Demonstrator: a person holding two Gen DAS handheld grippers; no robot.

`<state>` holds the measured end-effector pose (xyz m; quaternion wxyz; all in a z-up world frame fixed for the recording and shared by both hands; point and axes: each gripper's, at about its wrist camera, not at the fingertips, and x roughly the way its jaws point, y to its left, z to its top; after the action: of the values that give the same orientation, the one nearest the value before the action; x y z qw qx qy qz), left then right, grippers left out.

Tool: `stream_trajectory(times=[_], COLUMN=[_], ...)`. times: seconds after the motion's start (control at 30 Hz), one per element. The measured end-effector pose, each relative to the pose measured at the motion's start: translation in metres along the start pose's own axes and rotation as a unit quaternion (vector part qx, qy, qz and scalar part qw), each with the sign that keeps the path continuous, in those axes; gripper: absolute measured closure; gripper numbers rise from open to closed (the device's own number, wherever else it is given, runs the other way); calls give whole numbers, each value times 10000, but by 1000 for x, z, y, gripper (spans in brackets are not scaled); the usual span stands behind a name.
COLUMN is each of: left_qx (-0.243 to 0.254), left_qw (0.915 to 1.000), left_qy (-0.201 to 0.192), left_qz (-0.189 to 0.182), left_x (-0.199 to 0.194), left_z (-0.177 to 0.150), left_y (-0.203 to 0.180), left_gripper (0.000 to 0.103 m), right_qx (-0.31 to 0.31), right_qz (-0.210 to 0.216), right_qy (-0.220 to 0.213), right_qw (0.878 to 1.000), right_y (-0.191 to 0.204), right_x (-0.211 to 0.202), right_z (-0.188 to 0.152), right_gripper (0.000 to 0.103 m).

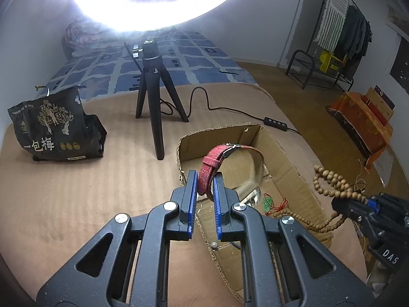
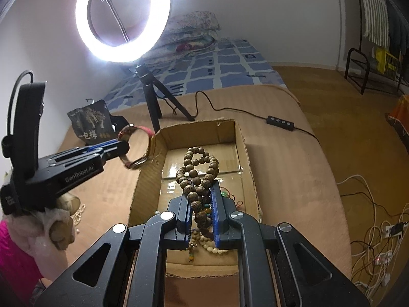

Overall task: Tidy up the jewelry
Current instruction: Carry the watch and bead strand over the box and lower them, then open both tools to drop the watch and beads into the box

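My left gripper is shut on a red fabric watch strap and holds it over the near-left wall of an open cardboard box. It also shows in the right wrist view, with the strap beside the box. My right gripper is shut on a string of brown wooden beads and holds it above the box. The right gripper also shows in the left wrist view, with the beads looped above it. Red and green cord pieces lie inside the box.
A ring light on a black tripod stands behind the box, its cable and switch running right. A black printed bag sits at left. Pearl beads lie on the brown cover at left. Cables lie on the floor at right.
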<state>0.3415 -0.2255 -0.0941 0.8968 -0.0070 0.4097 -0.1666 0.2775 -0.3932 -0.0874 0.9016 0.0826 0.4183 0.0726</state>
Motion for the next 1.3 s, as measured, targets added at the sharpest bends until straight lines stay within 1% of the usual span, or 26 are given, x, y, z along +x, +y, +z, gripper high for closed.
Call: stream_trajectory(times=[0.17,0.2,0.27,0.33,0.37,0.4,0.43,0.47,0.53,0.57,0.6,0.63,0.67,0.7,0.73,0.8,0.87,1.03,1.1,1.3], left_qx=[35,39,34,49,59,63,59,61,78,77,66,55,54,56,63,64,55,96,78,81], left_qw=[10000,10000,10000,10000,9999,9999,9999,9999,9998,9998,9998,9998,9997,9997,9996,9996,9995,9994,9994,9993], left_qy=[-17,-16,-25,-71,-87,-94,-117,-137,-155,-155,-166,-202,-225,-249,-260,-256,-291,-307,-326,-350], left_qz=[14,27,2,6,10,6,-16,-23,23,28,28,33,46,68,85,83,70,103,94,89], left_x=[0,0,0,-1,-1,-2,-3,-4,-5,-5,-6,-7,-8,-9,-9,-10,-12,-15,-17,-23], left_z=[1,1,1,2,3,3,4,4,5,5,5,5,5,5,5,5,5,4,4,3], left_y=[-2,-3,-3,-3,-4,-4,-4,-4,-4,-4,-4,-3,-3,-2,-2,-1,-1,-1,-1,-1], left_gripper=[93,90,85,85,82,73,70,68,67,63,55,52,47,46,45,39,35,33,30,29], right_qx=[53,59,66,74,79,85,89,90,83,83,84,82,75,70,62,47,46,32,19,-106], right_qz=[-67,-87,-141,-162,-157,-155,-161,-178,-207,-223,-232,-252,-303,-345,-374,-419,-470,-572,-607,-699], right_qy=[41,50,59,49,43,50,68,96,114,110,112,128,152,147,130,126,129,146,150,142], right_qw=[10000,9999,9999,9998,9998,9998,9998,9998,9997,9997,9996,9996,9994,9993,9992,9990,9988,9983,9980,9974], right_y=[-4,-4,-5,-5,-5,-5,-5,-5,-6,-6,-6,-6,-6,-5,-5,-5,-6,-5,-3,3], right_x=[3,4,5,6,6,6,7,8,8,8,8,9,10,10,9,9,9,10,10,7], right_z=[-3,-3,-3,-3,-3,-3,-4,-4,-6,-6,-7,-7,-8,-8,-9,-9,-9,-9,-9,-10], right_gripper=[92,90,82,65,63,61,58,56,48,47,44,39,36,34,33,33,33,29,28,28])
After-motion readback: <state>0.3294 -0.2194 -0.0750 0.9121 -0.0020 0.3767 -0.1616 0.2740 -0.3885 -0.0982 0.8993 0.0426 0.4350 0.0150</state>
